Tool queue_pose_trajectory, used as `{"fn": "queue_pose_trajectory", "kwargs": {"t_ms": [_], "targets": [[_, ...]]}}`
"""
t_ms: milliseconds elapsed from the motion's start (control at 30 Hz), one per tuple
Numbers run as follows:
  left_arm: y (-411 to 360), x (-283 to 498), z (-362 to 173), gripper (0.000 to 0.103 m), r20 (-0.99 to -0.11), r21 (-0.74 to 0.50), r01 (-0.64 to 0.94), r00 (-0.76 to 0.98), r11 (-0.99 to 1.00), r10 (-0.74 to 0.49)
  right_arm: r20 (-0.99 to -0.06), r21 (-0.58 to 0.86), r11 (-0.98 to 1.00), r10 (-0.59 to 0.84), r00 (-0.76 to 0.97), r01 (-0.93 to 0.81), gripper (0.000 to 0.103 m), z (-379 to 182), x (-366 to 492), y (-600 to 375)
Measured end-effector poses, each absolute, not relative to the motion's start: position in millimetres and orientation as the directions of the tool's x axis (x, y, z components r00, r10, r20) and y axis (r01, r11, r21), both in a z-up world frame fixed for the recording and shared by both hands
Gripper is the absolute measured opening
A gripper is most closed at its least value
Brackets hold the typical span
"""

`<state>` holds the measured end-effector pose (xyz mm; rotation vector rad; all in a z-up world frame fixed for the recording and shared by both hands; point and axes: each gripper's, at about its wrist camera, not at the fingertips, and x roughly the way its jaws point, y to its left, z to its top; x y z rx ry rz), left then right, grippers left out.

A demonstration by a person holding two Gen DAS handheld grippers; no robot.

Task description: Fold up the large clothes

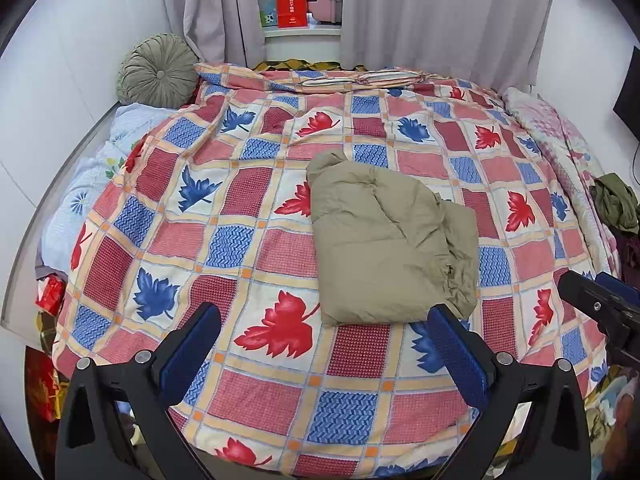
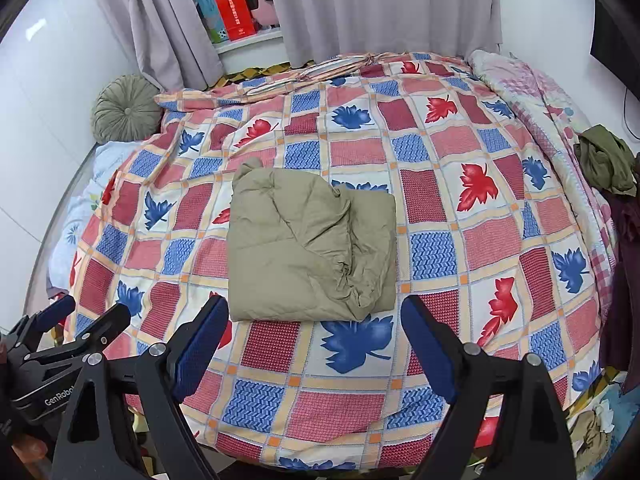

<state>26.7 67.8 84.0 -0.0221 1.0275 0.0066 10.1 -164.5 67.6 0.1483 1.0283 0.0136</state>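
The bed [image 2: 440, 240], spread with a leaf-patterned quilt [image 1: 248, 240], carries a khaki padded jacket [image 2: 304, 240] lying near its middle, already folded into a compact, slightly lumpy rectangle. That garment looks finished. An olive garment [image 2: 604, 160] sits crumpled at the bed's right edge, likely still to fold. The left hand-held gripper [image 1: 324, 348] and right hand-held gripper [image 2: 312, 344] both hover with jaws wide apart, holding nothing.
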Motion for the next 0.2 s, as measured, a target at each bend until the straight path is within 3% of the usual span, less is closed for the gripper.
{"fn": "queue_pose_trajectory", "kwargs": {"t_ms": [200], "targets": [[67.9, 26.4, 82.8, 0.103, -0.857, -0.014, -0.016, 0.516, 1.000, -0.003, -0.852, 0.131, 0.990, 0.081, 0.518, 0.060, 0.090, 67.2, 10.1, -164.4]]}}
